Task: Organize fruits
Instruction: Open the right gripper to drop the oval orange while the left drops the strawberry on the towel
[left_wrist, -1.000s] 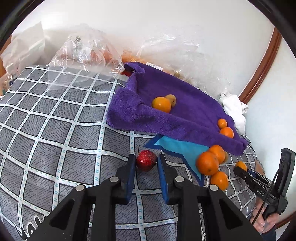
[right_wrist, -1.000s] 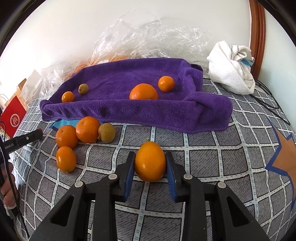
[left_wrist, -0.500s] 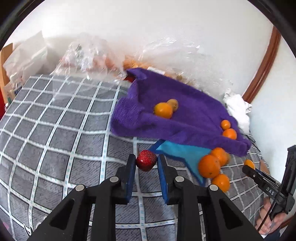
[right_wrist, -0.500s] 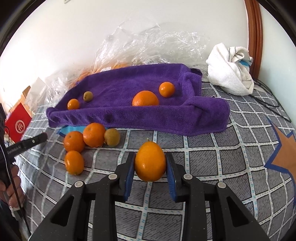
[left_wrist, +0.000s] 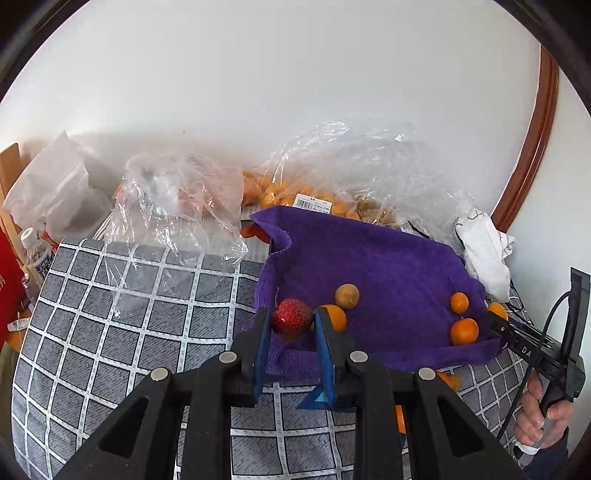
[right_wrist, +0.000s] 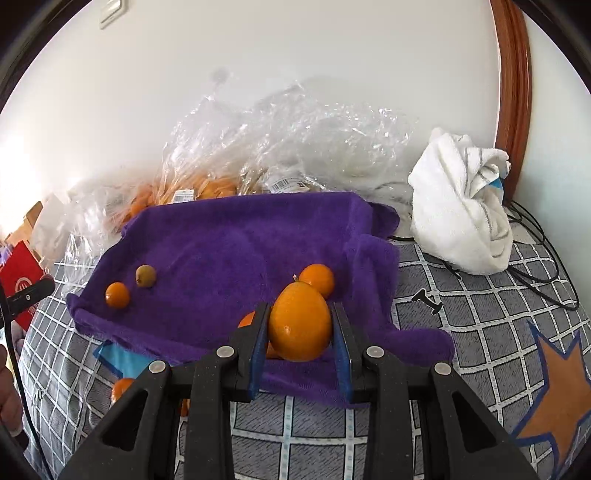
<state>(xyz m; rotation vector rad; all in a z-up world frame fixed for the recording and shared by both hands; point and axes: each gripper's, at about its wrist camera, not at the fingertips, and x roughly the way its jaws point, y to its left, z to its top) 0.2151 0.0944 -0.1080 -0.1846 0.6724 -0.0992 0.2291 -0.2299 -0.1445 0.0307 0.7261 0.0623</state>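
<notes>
Both grippers are clamped on fruit above the purple towel. Left gripper (left_wrist: 291, 325) has its blue-padded jaws closed narrowly on a red strawberry (left_wrist: 291, 316), which is held over the near left part of the purple towel (left_wrist: 388, 266). Right gripper (right_wrist: 300, 328) has its jaws spread wider, pressed against both sides of a large orange (right_wrist: 300, 326) held over the towel's near edge on the right-hand side.

On the towel, in the left wrist view, a tangerine (left_wrist: 334, 317) sits just behind the left gripper's right jaw, with a brownish kiwi (left_wrist: 347, 296) just beyond it. Two more small tangerines (left_wrist: 464, 331) lie near the towel's right edge. In the right wrist view a tangerine (right_wrist: 317, 280) rests on the towel directly behind the held orange, and another orange fruit (right_wrist: 248, 320) is partly hidden behind the left jaw.

Beyond the towel's far edge, clear plastic bags (left_wrist: 325, 177) of orange fruit are heaped against the wall. A crumpled white cloth (right_wrist: 461, 203) lies to the right of the towel. The towel is spread on a grey checked bedsheet (left_wrist: 129, 325), and off its near edge a few oranges (right_wrist: 122, 387) lie on the sheet, partly hidden by the gripper.
</notes>
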